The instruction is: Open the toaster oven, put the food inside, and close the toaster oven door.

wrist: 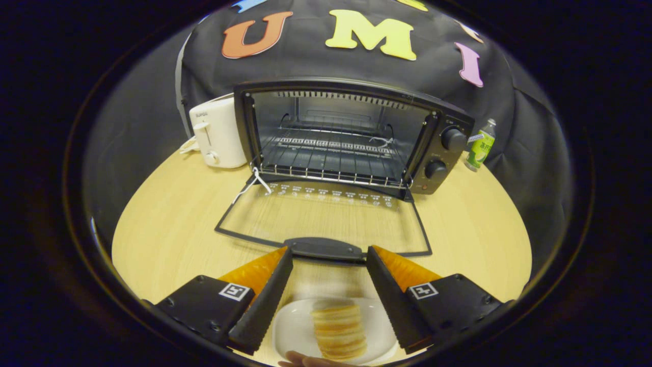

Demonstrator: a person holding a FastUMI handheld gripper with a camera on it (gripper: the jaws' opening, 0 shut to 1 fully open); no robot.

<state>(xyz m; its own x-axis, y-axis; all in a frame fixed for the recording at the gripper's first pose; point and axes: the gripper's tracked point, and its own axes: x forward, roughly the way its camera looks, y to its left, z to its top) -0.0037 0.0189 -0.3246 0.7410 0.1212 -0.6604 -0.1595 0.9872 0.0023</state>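
Hovering over the table (168, 229), gripper (329, 255) fingers spread wide, gripping nothing. Gripper view: food (338, 329), a stacked ridged piece on a white plate (290, 331), lies between and below the fingers. Toaster oven (351, 135) sits beyond them, door (326, 224) dropped flat, handle just ahead of the fingertips, rack bare. Step in hand, judged: door opened, food pickup pending. Next move calls for descending, closing on the stack, lifting clear of the door.

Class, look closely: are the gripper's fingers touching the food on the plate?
Apart. The gripper view shows the open gripper with plate visible between each finger and the food.
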